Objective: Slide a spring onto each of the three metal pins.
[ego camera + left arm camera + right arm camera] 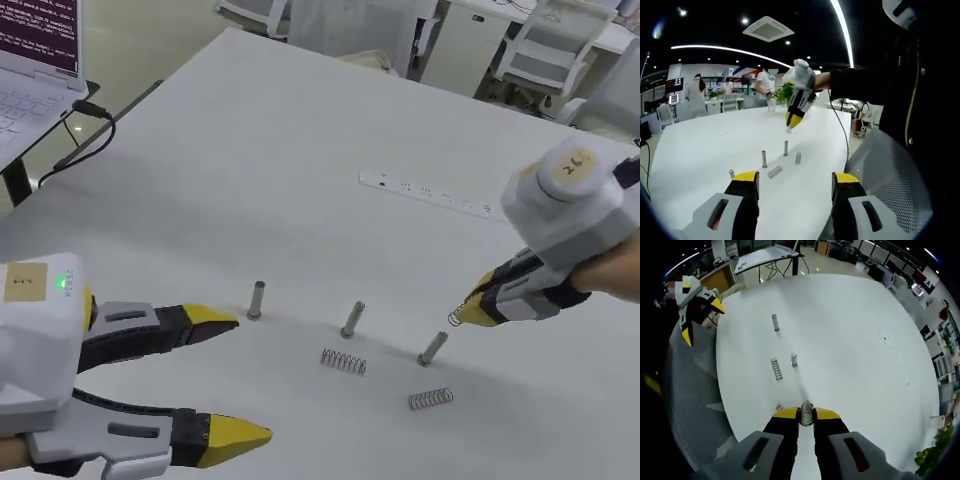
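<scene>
While three smooth cylindrical metal pins (352,319) stand in a row low in the head view, two coiled wire springs (343,361) lie flat on the white table (300,180) just below the middle and right ones. The right gripper (466,316) pinches a third spring (806,416) just up-right of the right pin (432,348); the left gripper (250,378), lower left, has yellow-tipped jaws spread, holding nothing.

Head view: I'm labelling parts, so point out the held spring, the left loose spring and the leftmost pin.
Held small metal coil spring (455,318): head view, protruding end.
Left loose metal coil spring (343,361): head view, mid-coil.
Leftmost upright grey metal pin (257,300): head view, mid-shaft.
</scene>
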A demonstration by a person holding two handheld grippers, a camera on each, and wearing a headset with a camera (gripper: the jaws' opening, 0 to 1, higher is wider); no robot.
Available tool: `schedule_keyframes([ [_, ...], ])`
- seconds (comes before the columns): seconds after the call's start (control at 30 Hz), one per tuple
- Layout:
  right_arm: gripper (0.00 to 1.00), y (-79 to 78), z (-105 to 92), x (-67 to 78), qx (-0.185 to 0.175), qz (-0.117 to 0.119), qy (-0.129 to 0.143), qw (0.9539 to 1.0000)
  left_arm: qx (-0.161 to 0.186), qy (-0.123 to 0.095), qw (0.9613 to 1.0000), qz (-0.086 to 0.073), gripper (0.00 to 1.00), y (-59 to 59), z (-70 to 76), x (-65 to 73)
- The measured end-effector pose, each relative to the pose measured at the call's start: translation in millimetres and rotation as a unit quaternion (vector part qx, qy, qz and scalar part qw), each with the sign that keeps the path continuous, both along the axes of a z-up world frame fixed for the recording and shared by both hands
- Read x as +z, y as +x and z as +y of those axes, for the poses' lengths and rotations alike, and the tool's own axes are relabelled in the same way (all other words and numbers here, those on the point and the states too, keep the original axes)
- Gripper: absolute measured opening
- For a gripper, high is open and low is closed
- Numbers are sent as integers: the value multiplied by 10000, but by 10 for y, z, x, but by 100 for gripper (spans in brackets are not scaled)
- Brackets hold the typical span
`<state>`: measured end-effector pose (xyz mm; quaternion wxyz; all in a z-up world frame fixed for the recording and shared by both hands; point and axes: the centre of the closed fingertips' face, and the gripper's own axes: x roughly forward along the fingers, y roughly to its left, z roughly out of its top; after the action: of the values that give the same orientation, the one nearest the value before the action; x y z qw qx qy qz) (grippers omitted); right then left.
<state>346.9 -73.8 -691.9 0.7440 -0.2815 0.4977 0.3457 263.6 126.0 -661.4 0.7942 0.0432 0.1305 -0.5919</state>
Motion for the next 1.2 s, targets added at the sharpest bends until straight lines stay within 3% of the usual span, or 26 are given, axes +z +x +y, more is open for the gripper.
schedule_keyframes([
  [0.43, 8, 27, -88, -181, -98, 229, -50, 9997, 4, -32, 10000, -13, 55, 6, -6, 15],
  [0.83, 8, 45, -82, -232, -96, 278, -60, 9995, 50, -8, 10000, -7, 58, 33, 15, -18],
  [1.2, 8, 48, -63, -251, -71, 311, -68, 9995, 181, 391, 9990, -151, 60, 87, 127, -181],
])
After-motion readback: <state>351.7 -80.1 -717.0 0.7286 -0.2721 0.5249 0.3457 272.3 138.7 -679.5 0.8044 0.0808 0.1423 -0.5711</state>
